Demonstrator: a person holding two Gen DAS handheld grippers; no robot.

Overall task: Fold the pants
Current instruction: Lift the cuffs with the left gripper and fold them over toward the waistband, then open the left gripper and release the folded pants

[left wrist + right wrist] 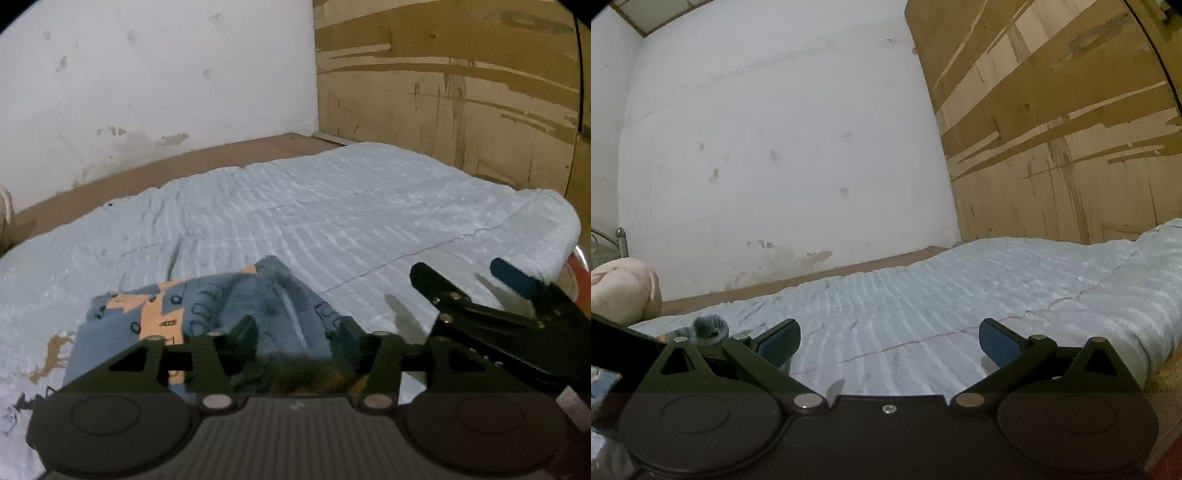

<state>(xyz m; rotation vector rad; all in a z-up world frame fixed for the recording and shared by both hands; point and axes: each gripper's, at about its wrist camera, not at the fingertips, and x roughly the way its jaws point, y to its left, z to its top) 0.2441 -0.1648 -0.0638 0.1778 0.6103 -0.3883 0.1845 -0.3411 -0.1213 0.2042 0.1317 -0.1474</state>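
The pants [207,306] are blue with an orange print and lie bunched in a small pile on the light blue quilt [332,206], low in the left wrist view. My left gripper [299,330] stands open over the near edge of the pile. Fabric rises between its fingers, and the pads do not press on it. To the right my right gripper [465,273] is open above bare quilt, apart from the pants. In the right wrist view the right gripper [888,332] holds nothing, and a rolled blue end of the pants [709,326] shows just left of its left finger.
The quilt [960,288] covers a bed that runs to a stained white wall [794,166], with a brown strip [147,177] along its foot. A worn wooden wardrobe [461,92] stands at the right. A cream bundle [620,291] and a metal bedpost [620,240] are at far left.
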